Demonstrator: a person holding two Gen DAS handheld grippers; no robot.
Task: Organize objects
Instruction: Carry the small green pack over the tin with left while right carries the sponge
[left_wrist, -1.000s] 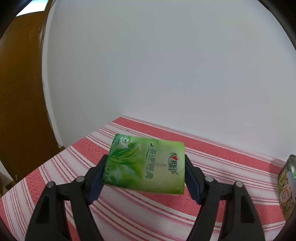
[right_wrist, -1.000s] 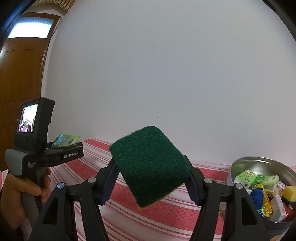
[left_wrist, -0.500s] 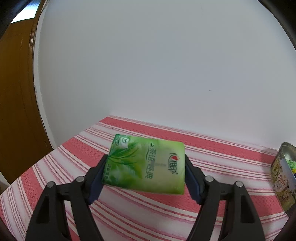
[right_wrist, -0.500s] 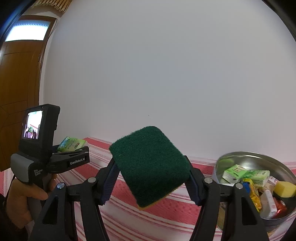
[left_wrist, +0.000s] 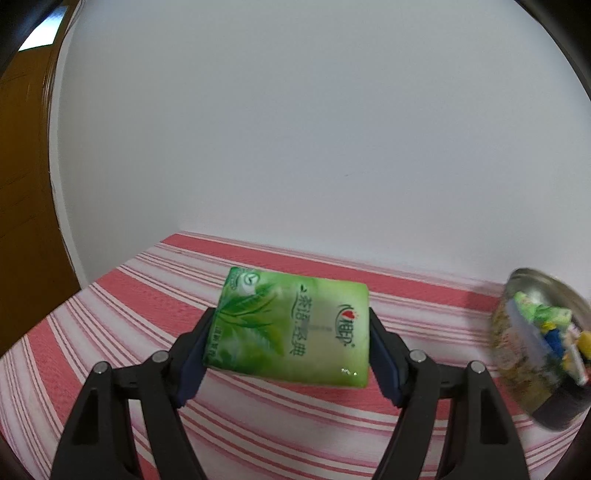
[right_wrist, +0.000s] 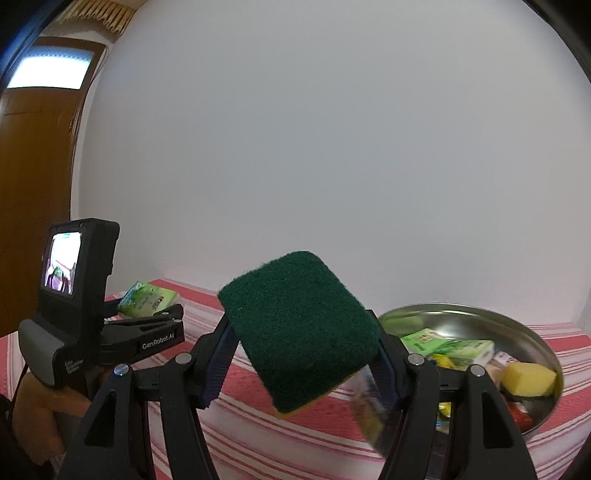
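My left gripper (left_wrist: 290, 334) is shut on a green tissue pack (left_wrist: 291, 326) with a leaf print, held above the red-and-white striped cloth (left_wrist: 147, 295). It also shows at the left of the right wrist view (right_wrist: 146, 306), still holding the pack (right_wrist: 147, 299). My right gripper (right_wrist: 301, 349) is shut on a dark green scouring sponge (right_wrist: 299, 332) with a yellow underside. A round metal tin (right_wrist: 480, 321) sits right of it, holding a yellow sponge (right_wrist: 528, 378), green packs and several other small items. The tin (left_wrist: 532, 354) is blurred at the right edge of the left wrist view.
A white wall (left_wrist: 314, 129) stands directly behind the table. A brown wooden door (left_wrist: 22, 184) is at the far left. The striped cloth's far edge meets the wall. A person's hand (right_wrist: 44, 406) grips the left tool's handle.
Both grippers have swung to the right with their loads still held. The tin has come further into both views, nearer the centre.
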